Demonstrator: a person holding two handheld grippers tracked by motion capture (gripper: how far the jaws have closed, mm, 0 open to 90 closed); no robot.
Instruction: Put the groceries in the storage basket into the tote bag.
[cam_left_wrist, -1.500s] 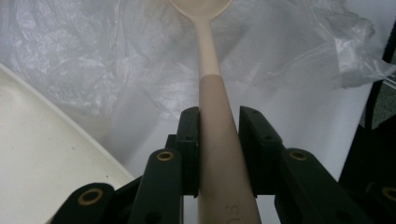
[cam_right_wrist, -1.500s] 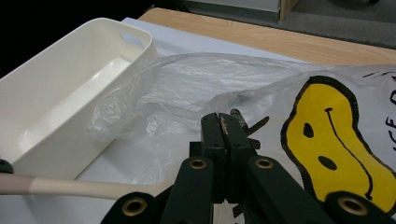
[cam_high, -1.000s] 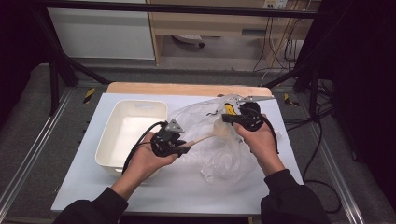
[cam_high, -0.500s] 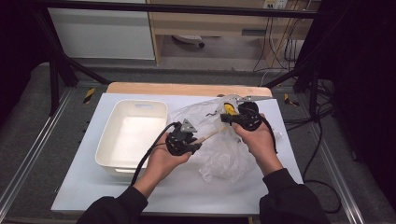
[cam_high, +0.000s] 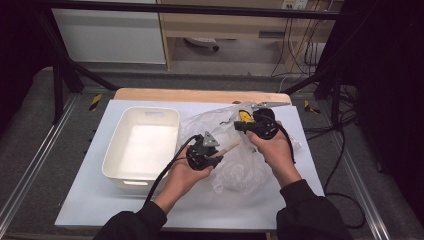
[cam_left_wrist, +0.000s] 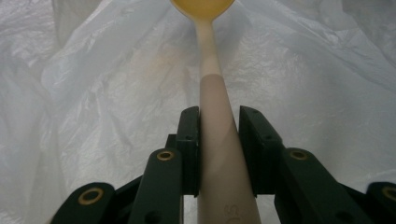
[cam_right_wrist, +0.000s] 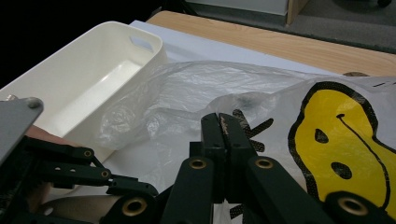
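Note:
My left gripper (cam_high: 218, 150) is shut on the handle of a pale wooden spoon (cam_high: 231, 146). In the left gripper view both pads press the spoon handle (cam_left_wrist: 218, 140). Its yellowish bowl (cam_left_wrist: 203, 7) points at the crumpled clear plastic bag (cam_left_wrist: 107, 93). That bag (cam_high: 240, 170) lies on the white table right of centre. My right gripper (cam_high: 241, 125) is shut on the bag's upper edge, next to a yellow smiley print (cam_right_wrist: 341, 140). In the right gripper view its jaws (cam_right_wrist: 223, 122) are closed together on the thin film.
An empty white plastic tub (cam_high: 142, 112) stands to the left of the bag on the white table sheet (cam_high: 100, 200). A wooden board (cam_high: 200, 95) runs along the table's far edge. Cables (cam_high: 345, 150) trail off to the right.
My left hand has carried the spoon rightward and a little down, from beside the tub to the bag. The right hand has held still with the bag edge.

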